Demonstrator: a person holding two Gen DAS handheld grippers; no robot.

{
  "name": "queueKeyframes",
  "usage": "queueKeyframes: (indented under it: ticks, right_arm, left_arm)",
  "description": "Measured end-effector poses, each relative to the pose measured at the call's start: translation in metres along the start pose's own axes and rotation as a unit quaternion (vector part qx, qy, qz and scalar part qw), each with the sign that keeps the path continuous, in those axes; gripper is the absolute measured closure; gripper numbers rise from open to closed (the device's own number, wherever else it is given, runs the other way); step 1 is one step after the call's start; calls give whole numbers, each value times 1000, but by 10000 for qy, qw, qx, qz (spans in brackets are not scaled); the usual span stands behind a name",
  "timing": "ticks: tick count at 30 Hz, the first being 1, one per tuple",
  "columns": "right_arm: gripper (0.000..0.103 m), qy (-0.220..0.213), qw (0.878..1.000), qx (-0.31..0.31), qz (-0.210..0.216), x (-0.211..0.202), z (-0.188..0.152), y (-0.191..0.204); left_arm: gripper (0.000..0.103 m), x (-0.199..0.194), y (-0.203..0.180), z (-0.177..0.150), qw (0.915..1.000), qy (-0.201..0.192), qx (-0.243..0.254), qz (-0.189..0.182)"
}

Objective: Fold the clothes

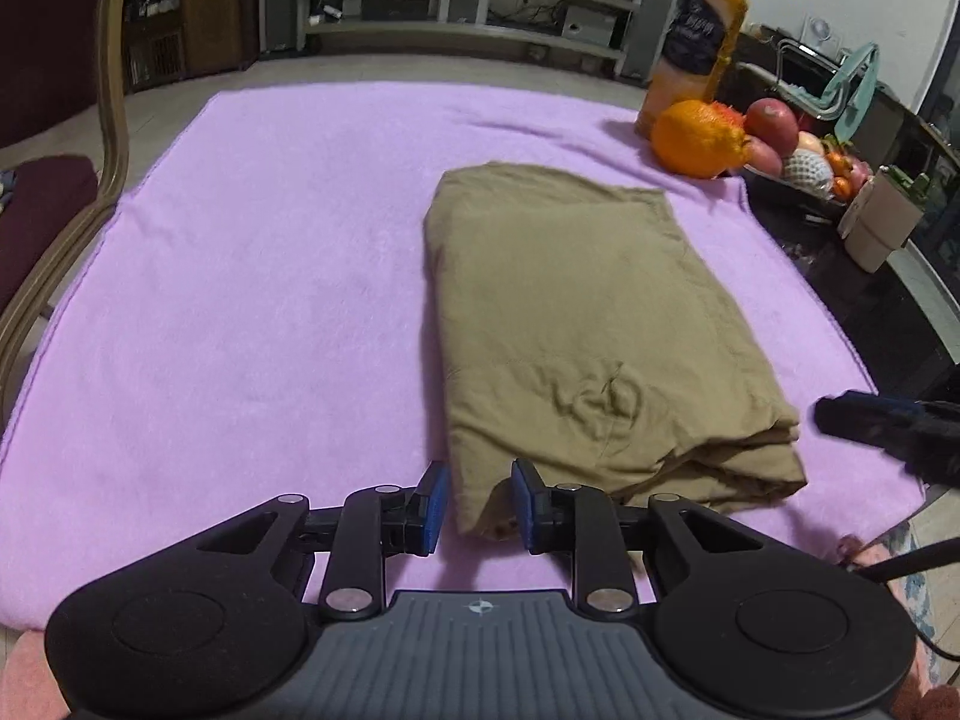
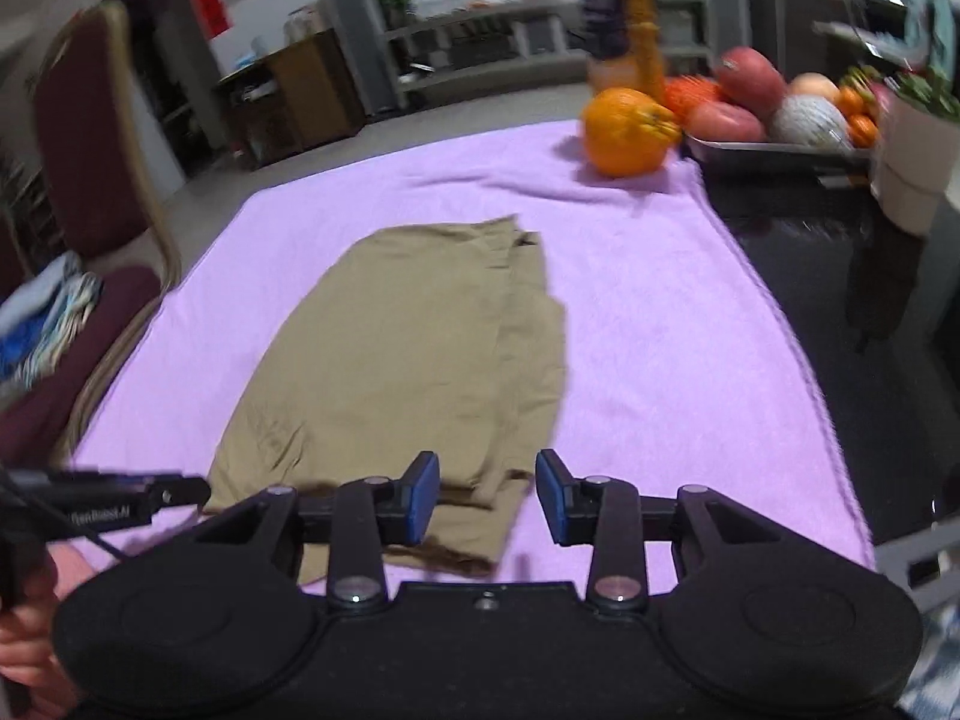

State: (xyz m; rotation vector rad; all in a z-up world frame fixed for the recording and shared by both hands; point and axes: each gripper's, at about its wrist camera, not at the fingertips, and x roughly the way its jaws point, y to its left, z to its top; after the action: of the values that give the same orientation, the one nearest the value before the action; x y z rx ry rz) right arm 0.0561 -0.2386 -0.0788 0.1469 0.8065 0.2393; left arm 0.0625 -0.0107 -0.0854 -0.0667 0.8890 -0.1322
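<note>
A folded khaki cloth garment lies on the lilac towel-covered worktop. The left tool and the right tool stand over its near edge, jaws parted, gripping nothing.

Plain khaki garment, lilac towel over glossy black counter, orange fruit, red apples, orange juice bottle with dark label, black tools with blue pads, maroon chair.

free: purple cloth left side | blocked: orange, bottle far right
</note>
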Motion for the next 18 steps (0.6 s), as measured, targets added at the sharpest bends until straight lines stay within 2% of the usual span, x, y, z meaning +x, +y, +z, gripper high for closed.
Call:
queueKeyframes:
  ticks: [4, 6, 10, 14, 18]
  right_arm:
    - [68, -156, 9981, -585, 58, 23, 3, 25]
    - [69, -166, 9978, -630, 83, 38, 6, 28]
    - [69, 160, 9965, -756, -323, 60, -12, 18]
    - [69, 200, 9978, -524, -341, 48, -20, 9]
    - [69, 202, 9992, -237, -253, 32, -23, 3]
  left_arm:
    - [79, 17, -22, 7, 9979, -420, 451, 210]
    - [83, 34, -29, 6, 9968, -351, 645, 320]
    - [84, 40, -28, -3, 9969, -223, 688, 322]
    - [84, 36, -25, -12, 9969, -183, 696, 313]
    - [83, 13, -16, -15, 9982, -328, 456, 195]
